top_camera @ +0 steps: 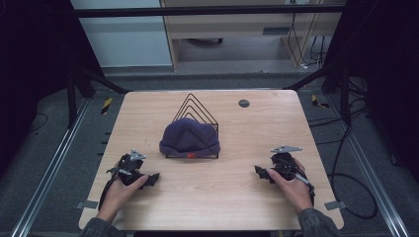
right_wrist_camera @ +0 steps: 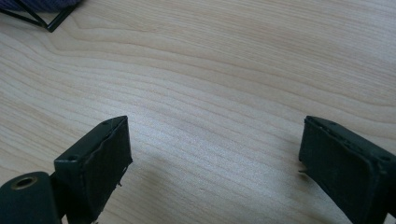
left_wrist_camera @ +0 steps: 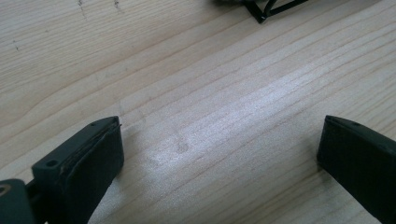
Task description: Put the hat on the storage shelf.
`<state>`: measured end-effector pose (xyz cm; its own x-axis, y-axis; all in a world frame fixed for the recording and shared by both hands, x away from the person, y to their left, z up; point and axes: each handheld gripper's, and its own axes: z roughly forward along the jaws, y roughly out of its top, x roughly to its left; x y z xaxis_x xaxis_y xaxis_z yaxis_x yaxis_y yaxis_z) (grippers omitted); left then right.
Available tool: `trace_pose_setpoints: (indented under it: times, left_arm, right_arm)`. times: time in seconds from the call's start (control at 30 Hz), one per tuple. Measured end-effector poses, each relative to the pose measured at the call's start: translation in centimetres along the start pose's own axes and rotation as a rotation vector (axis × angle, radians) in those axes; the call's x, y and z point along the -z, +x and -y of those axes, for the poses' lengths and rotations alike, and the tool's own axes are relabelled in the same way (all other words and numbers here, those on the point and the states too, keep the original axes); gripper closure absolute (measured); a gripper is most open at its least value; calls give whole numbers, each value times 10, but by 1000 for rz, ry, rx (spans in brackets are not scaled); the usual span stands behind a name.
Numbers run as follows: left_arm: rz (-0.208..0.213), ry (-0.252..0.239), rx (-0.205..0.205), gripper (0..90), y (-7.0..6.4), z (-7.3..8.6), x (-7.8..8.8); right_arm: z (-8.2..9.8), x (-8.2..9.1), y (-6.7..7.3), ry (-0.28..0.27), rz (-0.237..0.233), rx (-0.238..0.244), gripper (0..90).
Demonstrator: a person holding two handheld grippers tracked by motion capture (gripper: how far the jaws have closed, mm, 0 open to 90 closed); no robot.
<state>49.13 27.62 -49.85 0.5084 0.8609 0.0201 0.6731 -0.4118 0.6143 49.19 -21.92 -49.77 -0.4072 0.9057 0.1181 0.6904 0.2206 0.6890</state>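
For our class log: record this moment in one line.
left gripper: open, empty | right gripper: open, empty | beanie: on wire rack, untouched

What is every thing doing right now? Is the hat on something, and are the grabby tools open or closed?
Hat: draped over the wire rack, not held.
Wire rack: standing upright on the table, partly covered by the hat.
Left tool: open, empty, low over bare wood.
Right tool: open, empty, low over bare wood.
Table: holds the rack and hat.

A dark purple knitted beanie sits in the middle of the frame, draped over the front of a black wire rack, brim downward, a small red tag on its lower edge; the rack's triangular loops rise behind it.
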Motion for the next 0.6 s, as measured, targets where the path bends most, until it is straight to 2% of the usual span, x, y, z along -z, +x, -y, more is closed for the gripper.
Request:
trace_pose_setpoints:
  times: [0.07,0.17,0.27,0.37,0.6]
  left_arm:
    - [-1,4,-1,0,0,-1,0]
    - [1,8,-5,0,0,-1,0]
    - [3,2,-3,0,0,0,0]
    - [4,4,-7,0,0,0,1]
    - [6,2,-8,0,0,1,1]
  right_arm:
    - [2,-2,0,12,4,10,92]
    - [3,-4,2,22,35,49,88]
    - [8,-5,6,9,70,96,74]
    - [16,-6,8,-52,81,88,61]
    - [17,-5,9,-54,71,95,50]
